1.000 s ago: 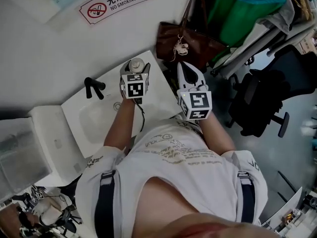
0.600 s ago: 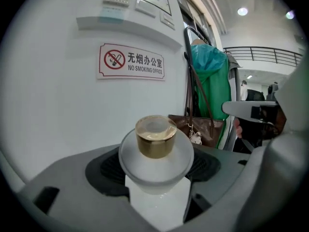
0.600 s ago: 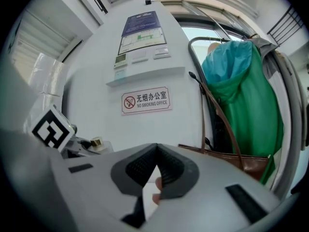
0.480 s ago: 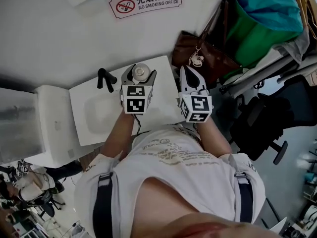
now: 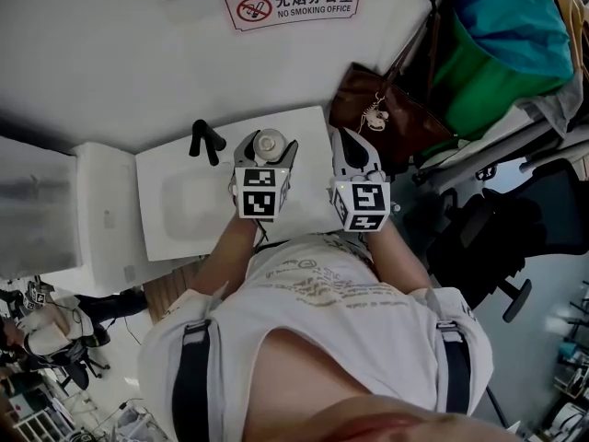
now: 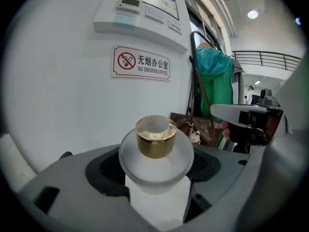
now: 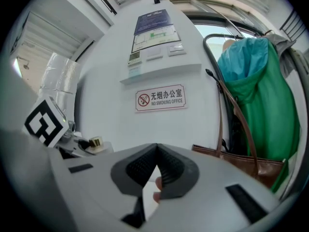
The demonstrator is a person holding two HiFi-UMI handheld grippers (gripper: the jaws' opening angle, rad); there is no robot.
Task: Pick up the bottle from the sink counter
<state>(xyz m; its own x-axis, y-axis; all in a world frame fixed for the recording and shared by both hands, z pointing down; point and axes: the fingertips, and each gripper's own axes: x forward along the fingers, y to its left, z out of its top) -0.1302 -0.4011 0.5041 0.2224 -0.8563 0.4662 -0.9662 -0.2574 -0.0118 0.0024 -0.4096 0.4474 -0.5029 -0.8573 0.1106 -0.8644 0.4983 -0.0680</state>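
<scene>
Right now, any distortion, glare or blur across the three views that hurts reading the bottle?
Head view: wide-angle bend, bottle small but clear. Left gripper view: fisheye with dark corners, gold cap crisp, ceiling lamp flares mildly. Right gripper view: fisheye, no-smoking sign legible, close foreground soft.

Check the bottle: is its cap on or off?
On. In the left gripper view a gold cap sits squarely atop the frosted bottle, which is gripped by the left gripper.

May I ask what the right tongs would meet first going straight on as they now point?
Probably the white wall below the no-smoking sign; the brown handbag hangs just right of that line, though depth is unclear.
</scene>
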